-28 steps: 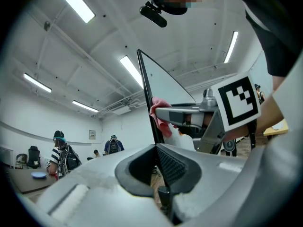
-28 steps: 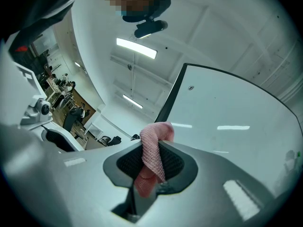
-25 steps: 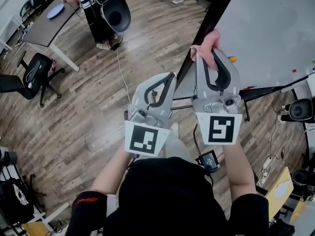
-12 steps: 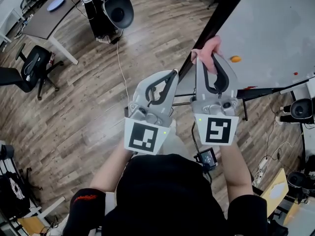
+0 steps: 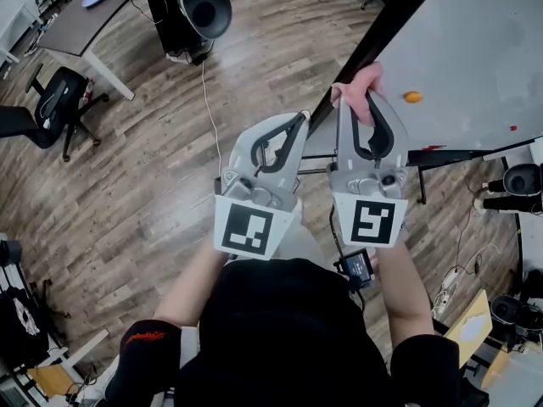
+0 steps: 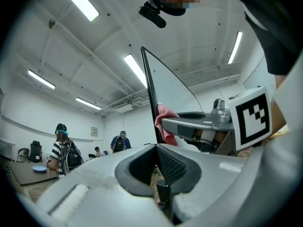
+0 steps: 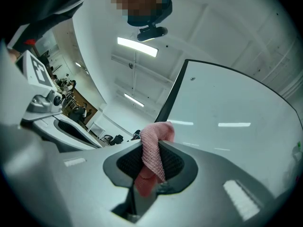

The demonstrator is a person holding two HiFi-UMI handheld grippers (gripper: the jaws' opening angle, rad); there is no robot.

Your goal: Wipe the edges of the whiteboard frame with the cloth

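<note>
Right gripper (image 5: 360, 94): we see its jaws pinching the pink cloth (image 5: 360, 80), which fills the gap between them.
Cloth in the jaws: in the right gripper view the cloth (image 7: 157, 135) runs down the middle between the two ribbed pads, one bunched end sticking out past the tips, the other hanging toward the gripper body.
Cloth and frame: the protruding end sits at the black whiteboard frame (image 5: 374, 34), on its left edge; we cannot tell whether it presses on the frame.
Whiteboard (image 5: 475, 45): its grey-white face lies right of the frame, beside the right gripper.
Left gripper (image 5: 298, 122): we see its jaws pressed together with nothing between them (image 6: 157, 148). It is held just beside the right gripper, left of the frame, over the wooden floor (image 5: 144, 176).
</note>
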